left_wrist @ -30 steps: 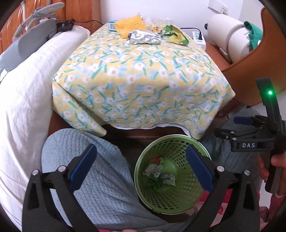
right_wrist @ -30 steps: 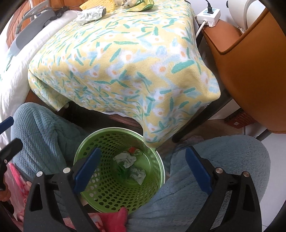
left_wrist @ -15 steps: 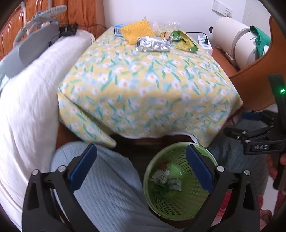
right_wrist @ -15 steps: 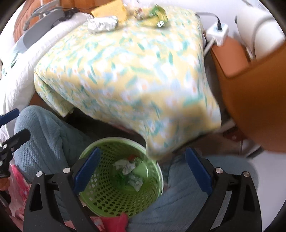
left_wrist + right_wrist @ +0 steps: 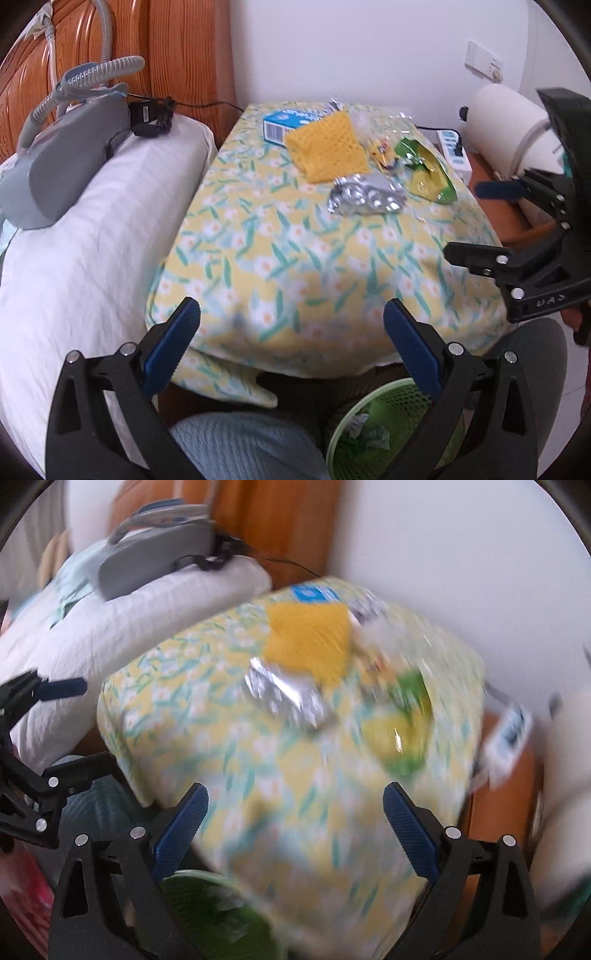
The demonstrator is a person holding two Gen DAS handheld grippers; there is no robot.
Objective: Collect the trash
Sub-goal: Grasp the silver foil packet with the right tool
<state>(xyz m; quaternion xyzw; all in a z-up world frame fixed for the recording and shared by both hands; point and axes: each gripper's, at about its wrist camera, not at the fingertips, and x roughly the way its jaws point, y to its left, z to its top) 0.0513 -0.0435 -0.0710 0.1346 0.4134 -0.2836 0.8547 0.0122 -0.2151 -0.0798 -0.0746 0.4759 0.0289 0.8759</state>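
A silver foil wrapper (image 5: 365, 195) lies on the floral cloth of the small table (image 5: 295, 258), with a green-yellow snack bag (image 5: 428, 173) to its right and small candy wrappers (image 5: 384, 151) behind. The blurred right wrist view also shows the foil wrapper (image 5: 288, 694) and the green bag (image 5: 406, 716). A green mesh bin (image 5: 369, 435) with crumpled scraps stands on the floor below the table's near edge. My left gripper (image 5: 291, 354) is open and empty over the near edge. My right gripper (image 5: 295, 830) is open and empty, and shows at the right of the left wrist view (image 5: 476, 221).
A yellow knitted cloth (image 5: 328, 147) and a blue box (image 5: 288, 123) lie at the table's back. A white pillow (image 5: 81, 229) with a grey device (image 5: 62, 155) lies to the left. A power strip (image 5: 456, 151) and a white appliance (image 5: 509, 129) sit to the right. My knees flank the bin.
Both grippers have lifted from over the bin and tilted up toward the tabletop. The right gripper is moving fast, so its view is blurred. Both stay open and empty.
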